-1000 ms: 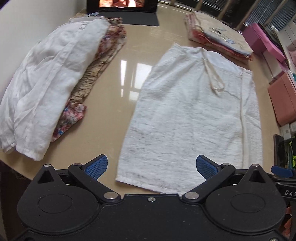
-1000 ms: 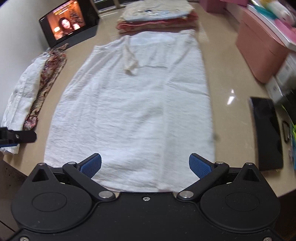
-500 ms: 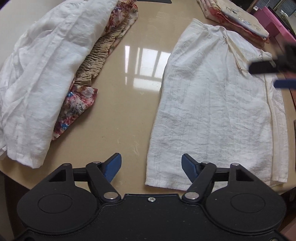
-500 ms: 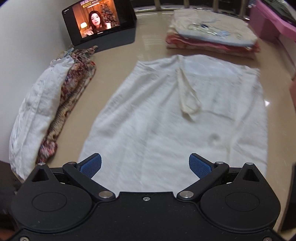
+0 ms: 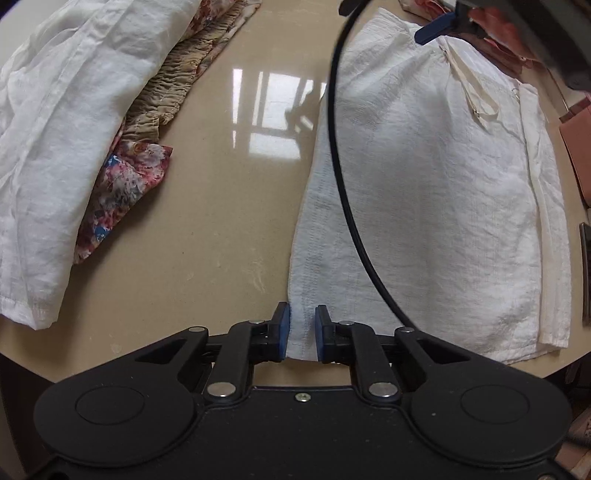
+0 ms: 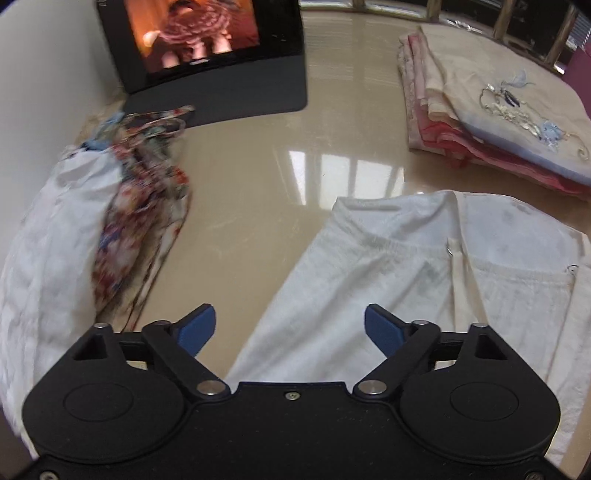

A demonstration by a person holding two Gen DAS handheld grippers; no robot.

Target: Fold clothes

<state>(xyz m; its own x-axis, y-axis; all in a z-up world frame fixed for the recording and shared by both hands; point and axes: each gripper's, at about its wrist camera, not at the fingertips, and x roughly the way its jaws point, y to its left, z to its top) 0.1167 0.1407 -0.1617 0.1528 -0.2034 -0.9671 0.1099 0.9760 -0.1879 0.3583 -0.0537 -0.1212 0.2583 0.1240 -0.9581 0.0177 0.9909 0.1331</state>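
Nearest: left gripper (image 5: 300, 332), jaws drawn in on the near left corner of the white skirt (image 5: 424, 206), a narrow strip of hem standing between the blue pads; the fabric is gripped or all but gripped there, and not lifted.

White skirt: spread flat on the beige table (image 5: 221, 229), hem toward the table's near edge, waistband at the far end. No fold in it yet. A loose drawstring (image 5: 469, 85) lies on the upper part.

Black cable (image 5: 343, 177): arcs over the skirt in the left view.

Right gripper (image 6: 290, 326): jaws wide apart, holding nothing, poised over the skirt's left edge close to the waistband (image 6: 391, 245). Judged to be lining up a grasp on the far left corner.

Left side of table: unfolded heap, a white garment (image 5: 55, 129) lying over a floral one (image 5: 122, 192). Still to be folded.

Far right: folded stack (image 6: 495, 122), pink and cream pieces with an embroidered one on top. Counted as done.

Far left: tablet (image 6: 199, 33) propped on a dark stand, screen lit.

Status: part of the laundry finished; present skirt at the corner-grasp stage, all folds outstanding; at least two garments waiting.
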